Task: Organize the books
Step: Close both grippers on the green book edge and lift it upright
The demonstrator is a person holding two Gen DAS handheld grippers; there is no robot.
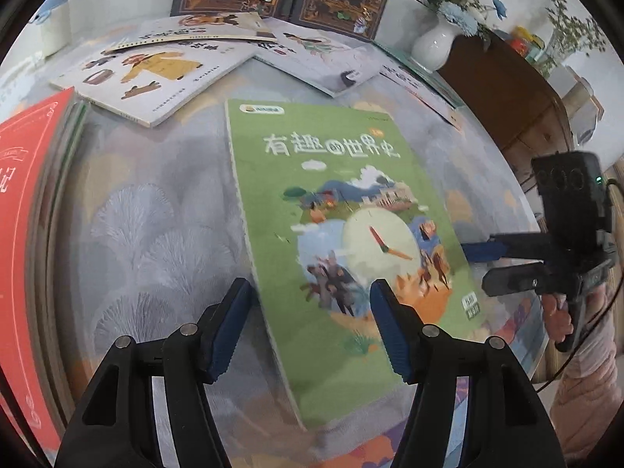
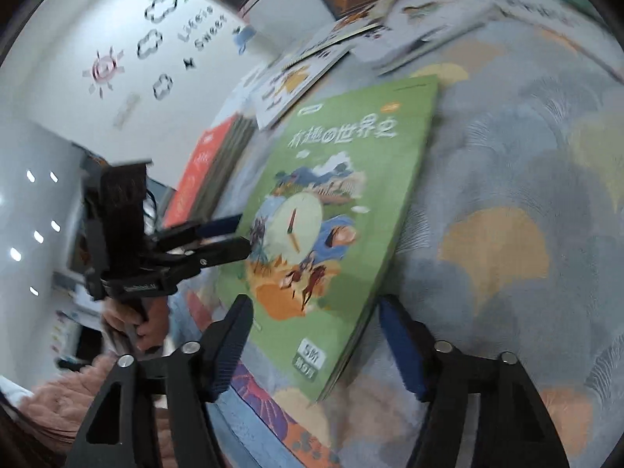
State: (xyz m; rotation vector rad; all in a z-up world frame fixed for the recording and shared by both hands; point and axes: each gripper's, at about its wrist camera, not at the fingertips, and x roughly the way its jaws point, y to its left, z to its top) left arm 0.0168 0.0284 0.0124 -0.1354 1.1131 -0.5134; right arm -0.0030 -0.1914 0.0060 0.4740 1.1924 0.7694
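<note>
Your left tool (image 1: 312,335) is spread wide, straddling the near-left corner of the green book (image 1: 339,234), gripping nothing. Your right tool (image 2: 314,345) gapes just as wide around the book's other near corner. The green book lies flat on the patterned counter (image 2: 507,195), red book (image 1: 27,202) to its left.
</note>
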